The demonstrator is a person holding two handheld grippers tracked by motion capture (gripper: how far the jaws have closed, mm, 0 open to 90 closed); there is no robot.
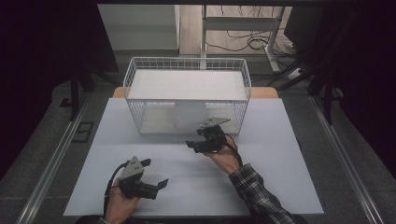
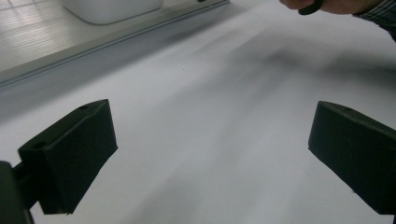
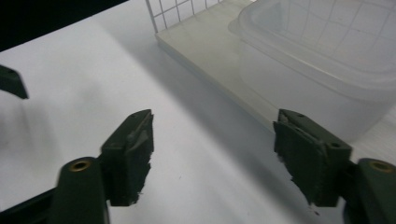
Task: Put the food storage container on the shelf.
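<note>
**Mia:** What was the right gripper (image 1: 201, 138) doing?

**Sam:** It sat just in front of the wire basket (image 1: 135, 74). Its two jaws were spread wide, with nothing between them. I think it was getting ready to reach for the plastic tub (image 3: 327, 60).

**Mia:** Where was the tub?

**Sam:** Inside the basket, down on the bottom board, near the front. From the right gripper view it was very close, just past the jaws and a bit to one side. It looked see-through and had a lid on.

**Mia:** And the left gripper (image 1: 155, 173)?

**Sam:** That one waited lower down on the white table (image 1: 280, 186), well away from the basket. Its jaws were wide open too, and it held nothing.

**Mia:** So what came next, do you think?

**Sam:** I guess the right gripper had to go in through the open front, get its jaws on both sides of the tub, then squeeze softly. The tub looked smooth, so it could slip.
</note>
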